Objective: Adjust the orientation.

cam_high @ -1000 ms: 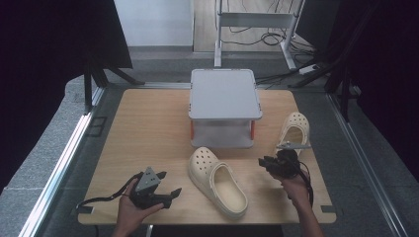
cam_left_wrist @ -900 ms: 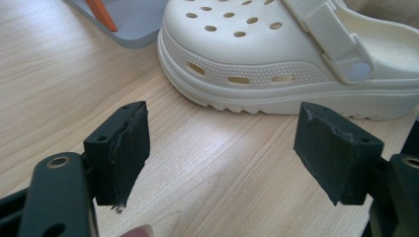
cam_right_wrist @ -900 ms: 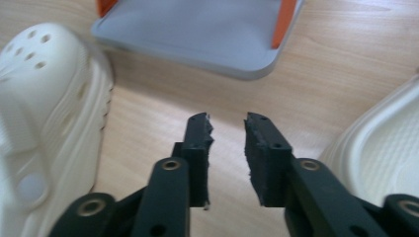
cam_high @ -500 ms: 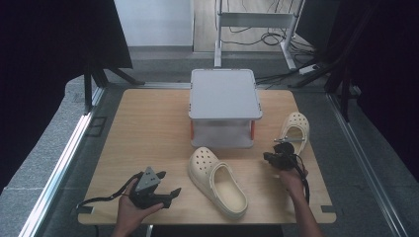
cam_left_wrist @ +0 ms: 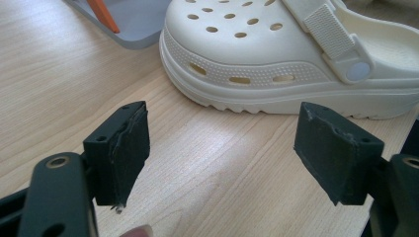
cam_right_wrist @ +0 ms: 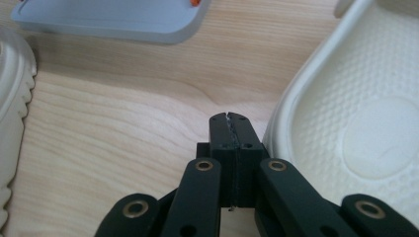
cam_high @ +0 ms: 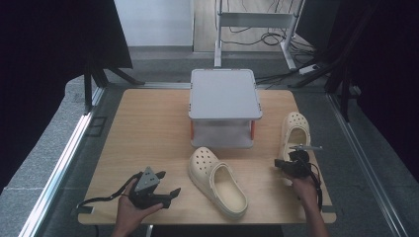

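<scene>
Wooden table (cam_high: pixel 148 128), bearing a grey two-tier rack (cam_high: pixel 225 94) at mid-back. Just in front of the rack, a cream clog (cam_high: pixel 217 180), toe toward the rack, long axis running back-left to front-right. To the rack's right, a second cream clog (cam_high: pixel 295 129), toe away from the person, long axis running front to back. At that second clog's heel, just left of its rim, the right gripper (cam_high: pixel 285 165), jaws pressed flat together on nothing, as seen in the right gripper view (cam_right_wrist: pixel 232 123). Far left of the first clog, near the front edge, the left gripper (cam_high: pixel 165 193), jaws spread wide and empty, facing that clog's toe side (cam_left_wrist: pixel 257 49). Right hand by far the nearer to the second clog: probably the next grasp, after unclenching, across the heel rim.
</scene>
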### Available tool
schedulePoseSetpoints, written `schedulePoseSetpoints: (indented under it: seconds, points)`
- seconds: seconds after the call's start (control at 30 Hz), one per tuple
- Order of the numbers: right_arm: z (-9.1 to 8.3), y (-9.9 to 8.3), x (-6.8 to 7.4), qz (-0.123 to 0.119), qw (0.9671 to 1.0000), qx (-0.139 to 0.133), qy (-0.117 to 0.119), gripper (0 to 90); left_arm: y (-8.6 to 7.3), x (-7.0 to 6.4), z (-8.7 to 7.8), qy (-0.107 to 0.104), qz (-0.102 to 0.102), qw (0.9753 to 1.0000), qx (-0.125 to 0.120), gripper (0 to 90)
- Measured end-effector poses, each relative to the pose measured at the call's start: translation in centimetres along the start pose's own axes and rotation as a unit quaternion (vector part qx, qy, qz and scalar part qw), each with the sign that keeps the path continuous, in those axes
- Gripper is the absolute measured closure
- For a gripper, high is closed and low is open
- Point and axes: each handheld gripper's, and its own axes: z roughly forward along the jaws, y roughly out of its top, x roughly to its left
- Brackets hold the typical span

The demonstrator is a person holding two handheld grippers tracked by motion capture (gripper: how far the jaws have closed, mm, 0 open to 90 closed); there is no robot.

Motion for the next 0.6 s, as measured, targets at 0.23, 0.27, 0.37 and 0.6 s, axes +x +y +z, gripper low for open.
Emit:
schedulePoseSetpoints:
  seconds: [0.23,0.27,0.37,0.6]
  points:
    - [-1.6,-0.8,-1.1,-0.003,0.9999,0.000,-0.017,90.0,0.0,0.1,-0.2,0.003,-0.001,1.0000,-0.002,22.0]
    - [-1.8,-0.9,-1.4,-0.002,0.9998,-0.002,-0.020,90.0,0.0,0.1,-0.1,0.002,0.000,1.0000,-0.001,22.0]
    - [-2.7,-1.5,-2.6,0.003,0.9999,-0.004,-0.013,90.0,0.0,0.0,0.0,0.001,0.000,1.0000,0.001,22.0]
    - [-3.0,-1.5,-3.0,-0.006,0.9998,0.002,-0.018,90.0,0.0,0.1,-0.1,0.003,0.000,1.0000,0.001,21.9]
